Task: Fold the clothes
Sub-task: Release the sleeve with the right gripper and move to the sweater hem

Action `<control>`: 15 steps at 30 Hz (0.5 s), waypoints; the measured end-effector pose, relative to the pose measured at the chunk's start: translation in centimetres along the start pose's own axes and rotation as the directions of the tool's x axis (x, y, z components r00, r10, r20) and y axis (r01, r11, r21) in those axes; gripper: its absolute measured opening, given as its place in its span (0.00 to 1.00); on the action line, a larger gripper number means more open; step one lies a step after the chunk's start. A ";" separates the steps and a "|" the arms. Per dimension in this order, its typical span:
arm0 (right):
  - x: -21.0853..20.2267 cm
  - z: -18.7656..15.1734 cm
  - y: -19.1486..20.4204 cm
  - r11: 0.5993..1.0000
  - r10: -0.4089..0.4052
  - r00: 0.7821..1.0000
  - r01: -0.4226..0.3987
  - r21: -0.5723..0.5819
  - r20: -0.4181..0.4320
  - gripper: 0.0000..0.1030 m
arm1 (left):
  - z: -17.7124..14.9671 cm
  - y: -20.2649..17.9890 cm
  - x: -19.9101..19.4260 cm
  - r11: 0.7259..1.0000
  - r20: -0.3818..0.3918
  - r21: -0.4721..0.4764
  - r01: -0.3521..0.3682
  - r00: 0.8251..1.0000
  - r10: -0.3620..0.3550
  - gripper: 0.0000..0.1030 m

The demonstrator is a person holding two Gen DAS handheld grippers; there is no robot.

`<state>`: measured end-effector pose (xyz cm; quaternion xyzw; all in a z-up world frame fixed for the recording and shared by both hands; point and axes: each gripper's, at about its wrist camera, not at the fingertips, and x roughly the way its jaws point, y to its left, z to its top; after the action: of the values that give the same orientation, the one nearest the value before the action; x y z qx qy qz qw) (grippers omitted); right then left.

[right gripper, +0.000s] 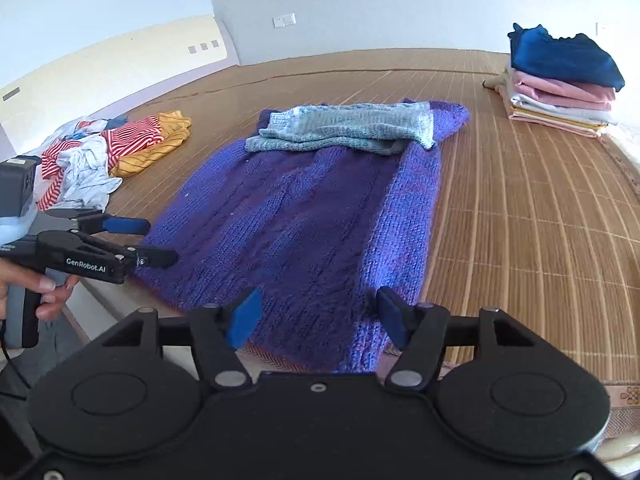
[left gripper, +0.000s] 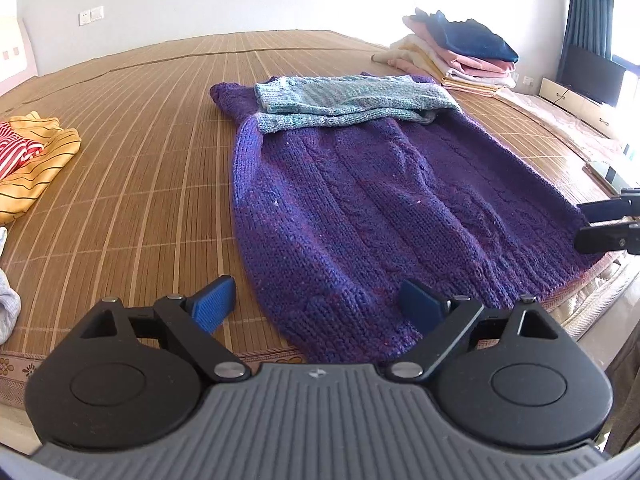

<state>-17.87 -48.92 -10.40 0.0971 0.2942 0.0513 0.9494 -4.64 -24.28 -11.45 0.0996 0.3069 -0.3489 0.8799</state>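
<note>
Both grippers hover at the sweater's hem, fingers spread, holding nothing.
Left gripper (left gripper: 316,304) reads "GenRobot.AI" on its side; right gripper (right gripper: 316,316) sits over the hem's other corner. Purple sweater (left gripper: 360,200) lies flat on the bed (left gripper: 140,140), pale sleeves folded across its far end.

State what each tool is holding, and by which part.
Nothing is held. The left tool and the right tool are both open, poised at the near hem of the purple knit sweater.
</note>
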 end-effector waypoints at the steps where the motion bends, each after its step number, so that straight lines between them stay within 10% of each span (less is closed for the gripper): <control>1: -0.2 0.1 -0.3 1.000 -0.010 1.000 0.010 0.018 0.009 0.64 | -0.1 -0.1 -0.1 1.000 0.008 0.005 0.004 1.000 -0.004 0.85; 10: 1.1 -0.9 -2.1 0.982 -0.133 0.991 0.130 0.139 0.015 0.69 | 0.0 -0.3 0.1 0.999 0.020 -0.039 0.007 1.000 -0.006 0.70; 15: 1.6 -1.6 -1.2 0.981 -0.173 0.984 0.168 0.094 0.046 0.41 | 0.1 -0.6 0.1 0.998 0.028 -0.047 0.047 0.999 -0.046 0.44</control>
<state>-17.37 -49.55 -12.83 0.1156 0.2779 -0.0461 0.9525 -4.91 -24.78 -11.36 0.0667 0.3054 -0.3632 0.8777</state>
